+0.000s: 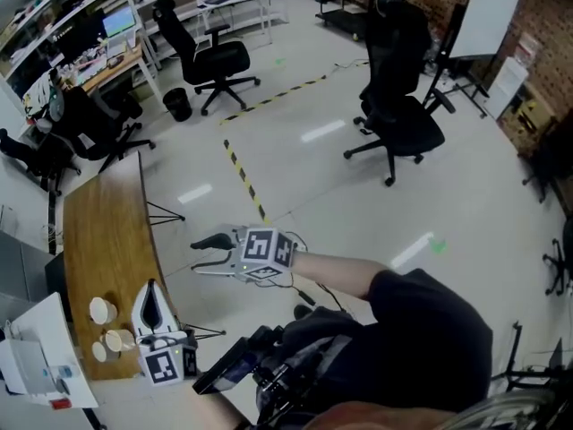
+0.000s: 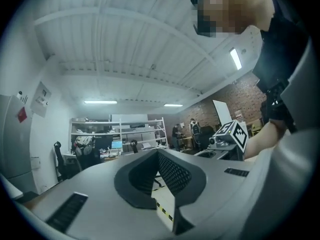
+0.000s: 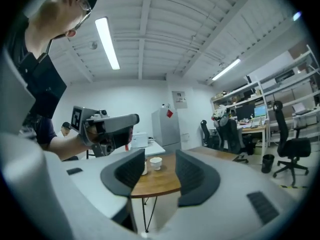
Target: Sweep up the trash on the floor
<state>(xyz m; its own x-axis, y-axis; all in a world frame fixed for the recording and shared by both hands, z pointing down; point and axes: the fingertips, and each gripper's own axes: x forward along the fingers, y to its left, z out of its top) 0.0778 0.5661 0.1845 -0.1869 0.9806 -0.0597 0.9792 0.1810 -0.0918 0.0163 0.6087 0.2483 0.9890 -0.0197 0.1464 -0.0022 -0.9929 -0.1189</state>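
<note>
Left gripper [image 1: 150,291] hangs over the wooden table's [image 1: 97,231] near edge, jaws pressed together, empty. Right gripper [image 1: 208,253] sits just off that edge, jaws spread, holding nothing. Green speck [image 1: 438,245], perhaps trash, lies on the floor [image 1: 340,195] well apart.

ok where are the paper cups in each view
Head view: cups lower left, on the table.
Left gripper view: not in it.
Right gripper view: cups at centre, on the table.
Shared landmark: the monitor desk.
</note>
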